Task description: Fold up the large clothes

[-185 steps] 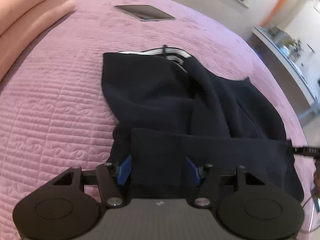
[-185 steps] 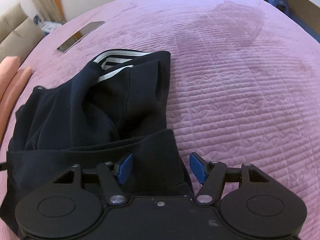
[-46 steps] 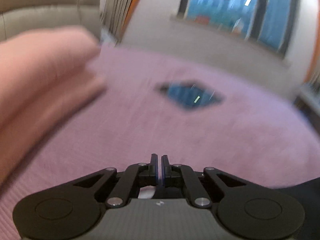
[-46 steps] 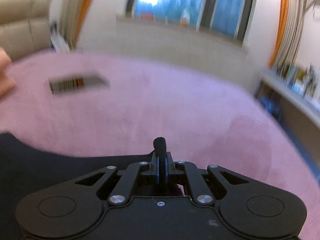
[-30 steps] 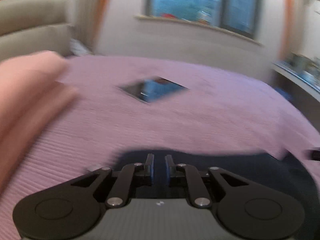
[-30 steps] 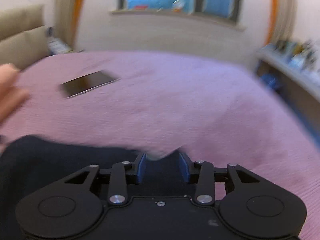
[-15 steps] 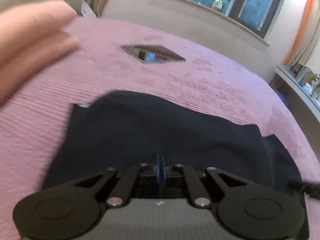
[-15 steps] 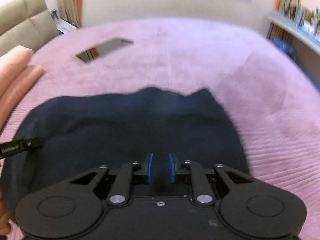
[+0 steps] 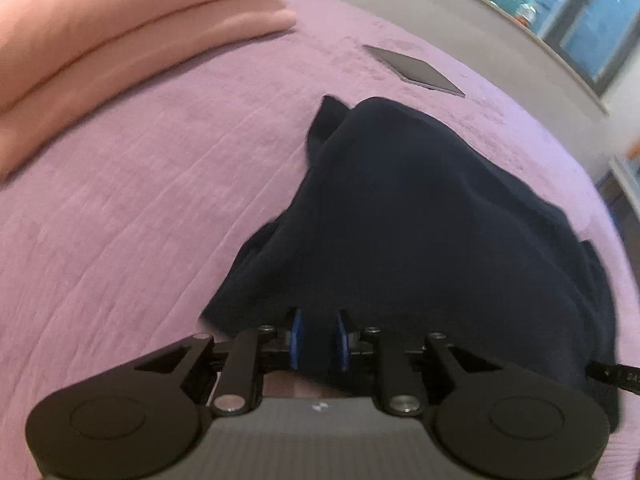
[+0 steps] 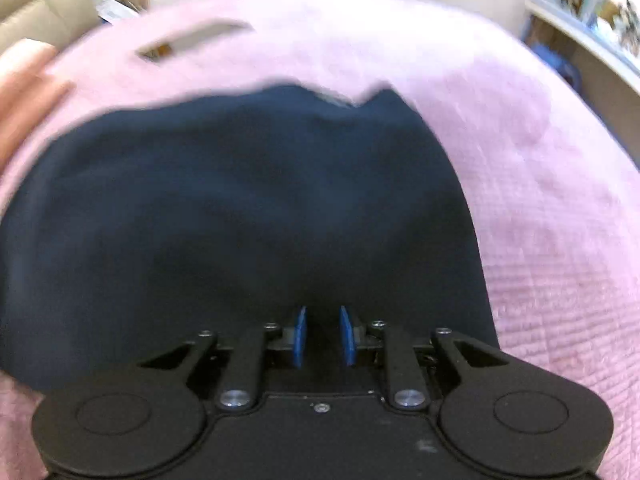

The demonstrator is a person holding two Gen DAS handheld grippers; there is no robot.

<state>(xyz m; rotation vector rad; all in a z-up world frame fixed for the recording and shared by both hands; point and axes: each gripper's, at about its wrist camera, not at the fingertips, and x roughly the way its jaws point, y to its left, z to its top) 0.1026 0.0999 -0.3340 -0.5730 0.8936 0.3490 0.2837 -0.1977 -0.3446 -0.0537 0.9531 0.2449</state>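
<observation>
The dark garment point(image 9: 420, 216) lies bunched on the pink bed point(image 9: 140, 208). The left gripper point(image 9: 319, 334) has just been opening, fabric between its fingers; the right gripper point(image 10: 323, 330) pinches the near edge.

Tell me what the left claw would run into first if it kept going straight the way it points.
The dark garment. Its near edge already sits between the left claw's blue pads, whose jaws have just been opening, and the cloth fills the line ahead. Under it lies the purple bedspread; depth is hard to judge.
</observation>
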